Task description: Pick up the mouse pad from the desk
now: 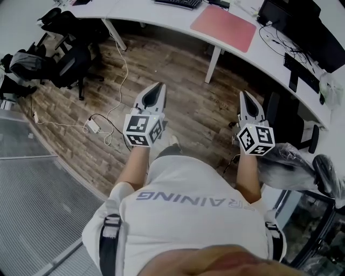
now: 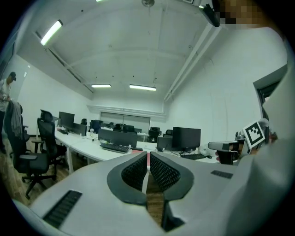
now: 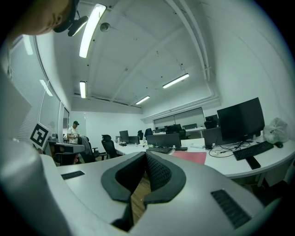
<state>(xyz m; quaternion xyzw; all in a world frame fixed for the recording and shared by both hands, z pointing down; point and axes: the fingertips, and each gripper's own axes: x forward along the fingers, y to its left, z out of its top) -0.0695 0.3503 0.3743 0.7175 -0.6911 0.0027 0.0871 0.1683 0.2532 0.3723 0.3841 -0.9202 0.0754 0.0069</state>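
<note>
**Mouse pad** (image 1: 223, 27): pink-red and rectangular. It lies flat and untouched on the white desk (image 1: 156, 15), just right of a dark keyboard (image 1: 178, 3) in the head view. In the right gripper view we also see it as a red sheet past the jaw tips, near a monitor (image 3: 240, 120).

**Left gripper** (image 1: 158, 87): jaws pressed together with nothing between them. It is held out over the wooden floor (image 1: 178, 81), well short of the desk.

**Right gripper** (image 1: 246, 96): jaws likewise together and empty. It is alongside the left one and well apart from the pad.

**Step in hand:** we judge this to be the approach, with no reach over the desk and no contact yet.

**Next move calls for:** closing the gap to the desk edge, parting at least one pair of jaws, then working a jaw under a border of the pad. A thin, flat sheet offers little to bite on. We expect a low approach at an edge or corner, perhaps sliding the pad to overhang the desk first.
</note>
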